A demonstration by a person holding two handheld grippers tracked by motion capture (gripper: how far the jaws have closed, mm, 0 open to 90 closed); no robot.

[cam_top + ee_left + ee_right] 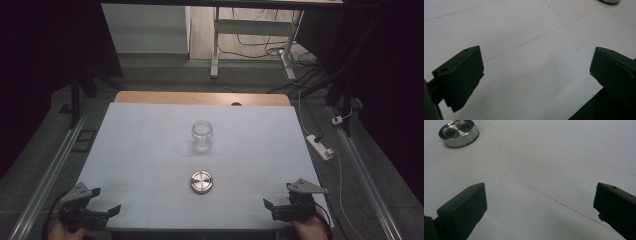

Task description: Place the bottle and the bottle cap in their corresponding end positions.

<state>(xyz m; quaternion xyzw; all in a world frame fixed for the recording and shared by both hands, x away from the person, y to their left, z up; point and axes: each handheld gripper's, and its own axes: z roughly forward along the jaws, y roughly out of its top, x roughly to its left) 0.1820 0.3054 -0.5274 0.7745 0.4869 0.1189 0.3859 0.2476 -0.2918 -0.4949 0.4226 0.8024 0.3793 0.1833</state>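
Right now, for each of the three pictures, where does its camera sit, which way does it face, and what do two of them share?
High view: above the near edge, facing forward and down on the table, glass jar, metal lid; both hands and grippers show.
Left gripper view: on the left gripper, facing over the table; its open jaws show.
Right gripper view: on the right gripper; open jaws.
Shared: the lid.

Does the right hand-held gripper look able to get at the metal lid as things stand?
Probably yes. The right hand-held gripper sits open at the table's near edge, and bare table lies between it and the metal lid. The glass jar stands farther back, out of the way.
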